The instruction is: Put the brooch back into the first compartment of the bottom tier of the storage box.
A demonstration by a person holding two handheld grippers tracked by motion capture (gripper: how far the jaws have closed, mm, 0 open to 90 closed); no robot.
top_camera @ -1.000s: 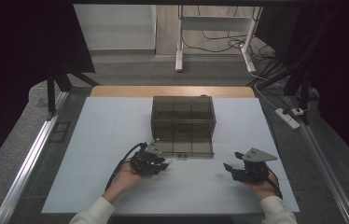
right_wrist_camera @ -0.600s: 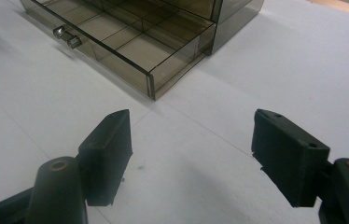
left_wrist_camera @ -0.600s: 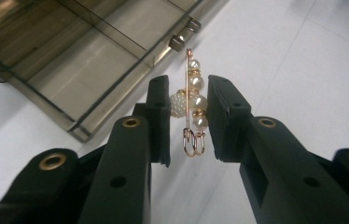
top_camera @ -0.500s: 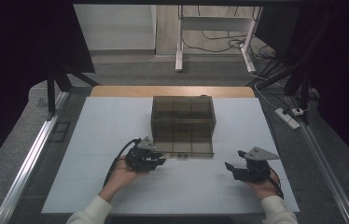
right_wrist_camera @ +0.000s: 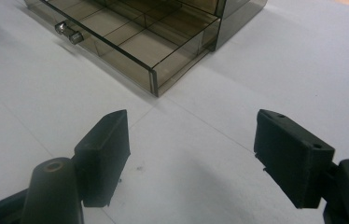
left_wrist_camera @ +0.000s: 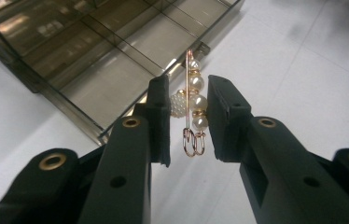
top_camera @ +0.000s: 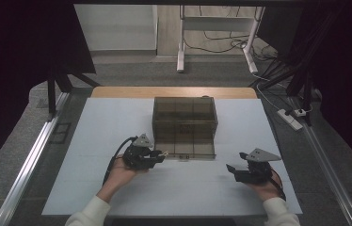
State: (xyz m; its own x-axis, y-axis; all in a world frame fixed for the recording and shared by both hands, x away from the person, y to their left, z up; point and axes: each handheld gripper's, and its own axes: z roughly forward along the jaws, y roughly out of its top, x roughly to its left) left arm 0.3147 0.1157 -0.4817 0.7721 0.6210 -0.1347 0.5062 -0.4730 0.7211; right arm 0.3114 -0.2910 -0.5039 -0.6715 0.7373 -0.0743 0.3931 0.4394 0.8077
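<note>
A gold pin strung with white pearls (left_wrist_camera: pixel 199 101) stands upright between the jaws of my left gripper (left_wrist_camera: pixel 189 86), whose pads press on it from both sides. The high view has this gripper (top_camera: pixel 162 154) and the pin (top_camera: pixel 165 152) just left of the drawer's front corner. A smoky see-through box (top_camera: pixel 185 113) sits mid-table with its divided drawer (top_camera: pixel 186 143) pulled out toward me. My right gripper (top_camera: pixel 233 172) rests on the table to the right of the drawer; its jaws (right_wrist_camera: pixel 192 121) have just been opening and stand wide with nothing between them.
A white mat (top_camera: pixel 94 141) covers the table, with a wooden edge (top_camera: pixel 117 92) at the back. The drawer's small knob (right_wrist_camera: pixel 69 31) juts from its front wall. Cables and a stand lie on the floor beyond.
My left gripper has shifted slightly right, toward the drawer's corner, with the pin in it. The right gripper's jaws have spread a little wider; its hand kept still.
</note>
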